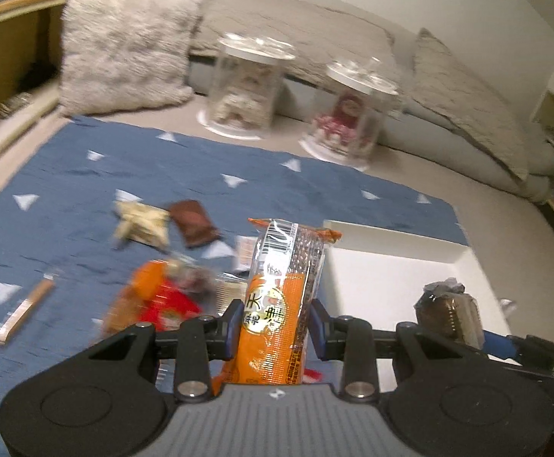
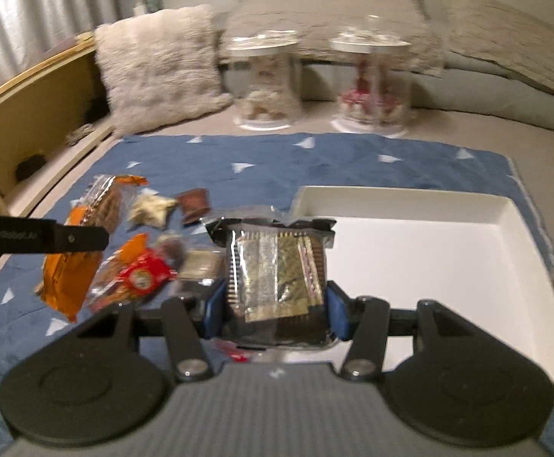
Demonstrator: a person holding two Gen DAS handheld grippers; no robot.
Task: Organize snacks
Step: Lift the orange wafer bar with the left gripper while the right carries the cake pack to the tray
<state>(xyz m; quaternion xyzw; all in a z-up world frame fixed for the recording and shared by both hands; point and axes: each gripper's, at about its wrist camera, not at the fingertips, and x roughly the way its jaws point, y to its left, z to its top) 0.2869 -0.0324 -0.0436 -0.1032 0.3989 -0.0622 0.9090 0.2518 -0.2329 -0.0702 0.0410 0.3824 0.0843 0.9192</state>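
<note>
On the bed, a blue cloth with white triangles (image 2: pixel 277 160) covers the near part, and a white tray (image 2: pixel 429 251) sits on its right side. Behind them, a fluffy cream cushion (image 1: pixel 124 45) leans at the left, and two clear jars with white lids (image 1: pixel 244 83) stand side by side beyond the cloth's far edge. Loose snacks (image 1: pixel 163 285) lie in a scatter on the cloth left of the tray: a pale crinkled packet (image 1: pixel 140 222), a small brown packet (image 1: pixel 193 222), a red and orange wrapper, and a thin stick snack (image 1: pixel 26 310) well apart at the far left. The left gripper (image 1: pixel 275 325) is clamped on an orange packet (image 1: pixel 280 297) standing upright between its blue pads. The right gripper (image 2: pixel 275 306) is clamped on a clear pack of dark biscuits (image 2: pixel 275 266), at the tray's near left edge.
</note>
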